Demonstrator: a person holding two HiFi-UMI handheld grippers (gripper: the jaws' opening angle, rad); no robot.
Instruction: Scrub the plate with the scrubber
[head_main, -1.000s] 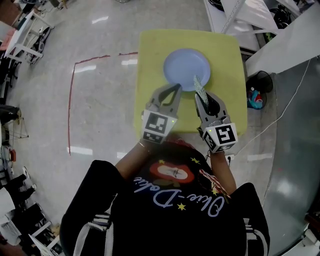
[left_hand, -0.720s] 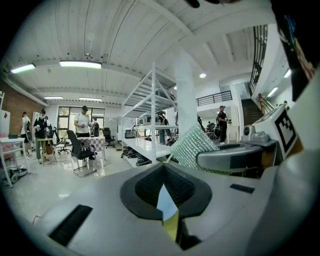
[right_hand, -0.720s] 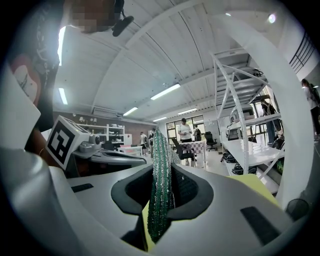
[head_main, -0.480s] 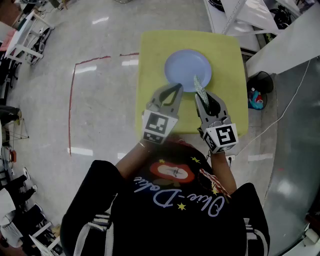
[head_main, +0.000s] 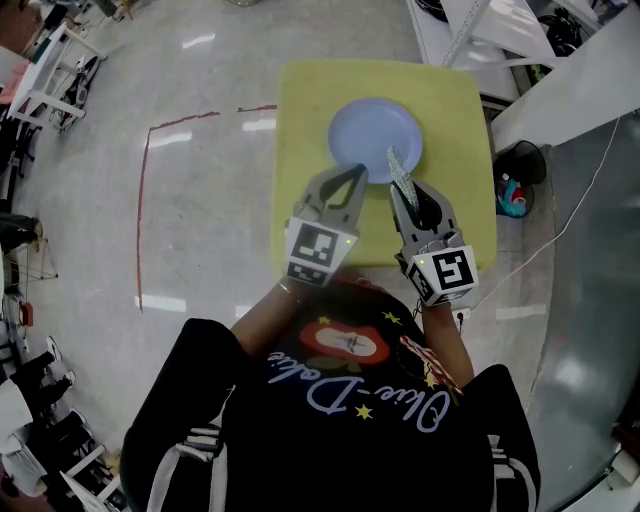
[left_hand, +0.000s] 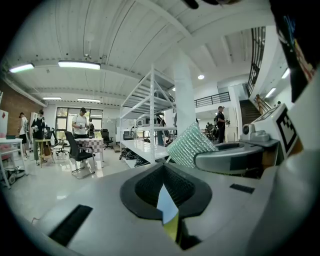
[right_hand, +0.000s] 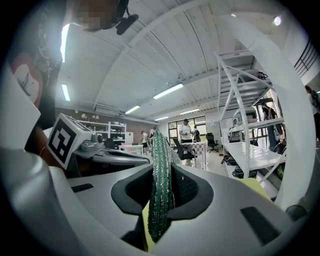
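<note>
Left gripper (head_main: 356, 171) jaws: pressed nearly together, only a thin pale-blue sliver between the pads. Reads as a pinch on the near-left rim of the plate (head_main: 380, 128); the head view puts the tips right at that rim.

Plate: lies flat on the yellow tabletop (head_main: 300, 100), about mid-width, closer to the far edge than the near one. No visible dirt or foam that I can make out.

Right gripper (right_hand: 159, 197) jaws: clamped on the scrubber (head_main: 397, 168), a green-and-silver mesh pad held edge-on that sticks out well past the tips. Its free end sits over the plate's near rim, just right of the left gripper. Can't tell if it is touching the surface.

Risks from here, my read:
- Rim pinch is shallow. A hard sideways scrub could pull the plate out or pivot it around the left jaws.
- Downward push near the rim could tip the plate's far side up.
- Scrubber is floppy with a long overhang. It may fold over, or drag out of the jaws if it catches.
- Both grippers work close together at the near rim, so a wide stroke to the left could knock them together.
</note>
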